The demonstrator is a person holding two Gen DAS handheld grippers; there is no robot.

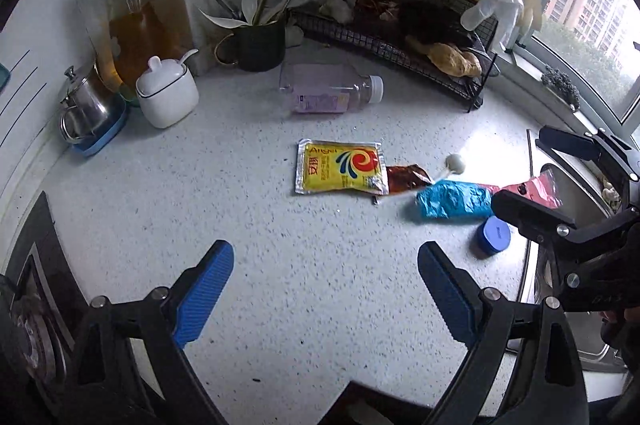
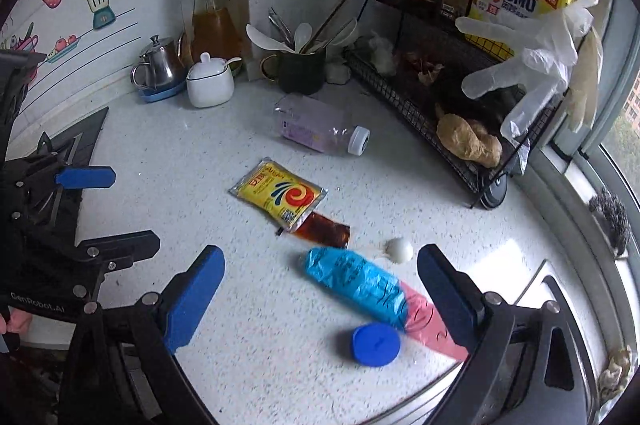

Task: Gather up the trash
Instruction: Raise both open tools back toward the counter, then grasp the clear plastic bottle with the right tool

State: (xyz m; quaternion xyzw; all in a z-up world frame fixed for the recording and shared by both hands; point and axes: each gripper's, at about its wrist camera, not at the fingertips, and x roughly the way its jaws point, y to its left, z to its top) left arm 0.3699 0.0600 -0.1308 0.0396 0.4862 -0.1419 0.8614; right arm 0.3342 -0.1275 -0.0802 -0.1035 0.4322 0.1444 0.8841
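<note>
Several pieces of trash lie scattered on the speckled white countertop (image 1: 248,209), all of them ahead of the two hand-held grippers. The left gripper (image 1: 325,291) hovers over bare counter with its blue-padded jaws spread wide and nothing between them; the yellow sachet (image 1: 340,167) lies flat straight ahead of it, well apart from the fingertips. Touching the sachet's right edge is a small brown packet (image 1: 406,177), and just beyond that a crumpled blue wrapper (image 1: 454,200) overlapping a pink wrapper (image 1: 540,187). A white lollipop (image 1: 455,163) rests just behind the blue wrapper, and a blue bottle cap (image 1: 494,235) sits near its front edge.

The right gripper (image 2: 320,299) is also wide open and empty. The blue wrapper (image 2: 356,281) lies between its two pads (slightly nearer the right one), the pink wrapper (image 2: 426,321) runs up against the right finger, and the blue cap (image 2: 376,343) sits just below the wrappers. The lollipop (image 2: 400,249) is just past the right fingertip.

Farther back, a clear plastic bottle (image 1: 332,89) with a white cap lies on its side, near a black wire rack (image 1: 400,41) and a dark mug (image 1: 260,45) of utensils.
</note>
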